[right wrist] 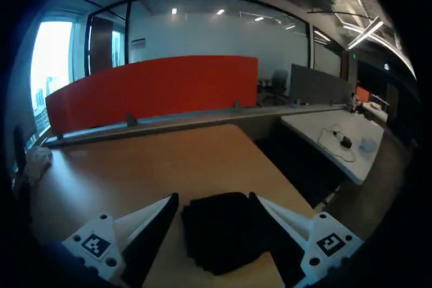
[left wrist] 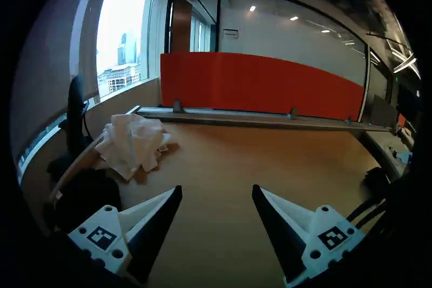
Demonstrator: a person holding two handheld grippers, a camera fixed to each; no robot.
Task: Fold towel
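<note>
The left gripper (left wrist: 216, 187) is held above the wooden desk (left wrist: 243, 163) with its two fingers spread wide, and nothing is gripped between them. Bare desktop is seen in the gap. Farther off, to the left of those fingers and near the desk's far left corner, a white towel (left wrist: 132, 142) is seen lying in a crumpled, unfolded heap. Beside that corner an office chair (left wrist: 75, 120) is placed, with a bright window (left wrist: 121, 45) behind it. The far edge of the desk is closed off by a red partition (left wrist: 259, 85).

The right gripper (right wrist: 213, 195) is likewise held wide open, low over the same desk (right wrist: 162, 163). A black folded cloth (right wrist: 227, 231) is seen lying flat on the desktop between its fingers, close to the near edge. Whether the cloth is touched by either finger cannot be told. In the right gripper view the white towel (right wrist: 38, 161) is found well apart, at the far left edge of the desk. To the right, across a gap, a pale second desk (right wrist: 335, 126) is seen, on which a thin cable (right wrist: 337, 139) is laid.
</note>
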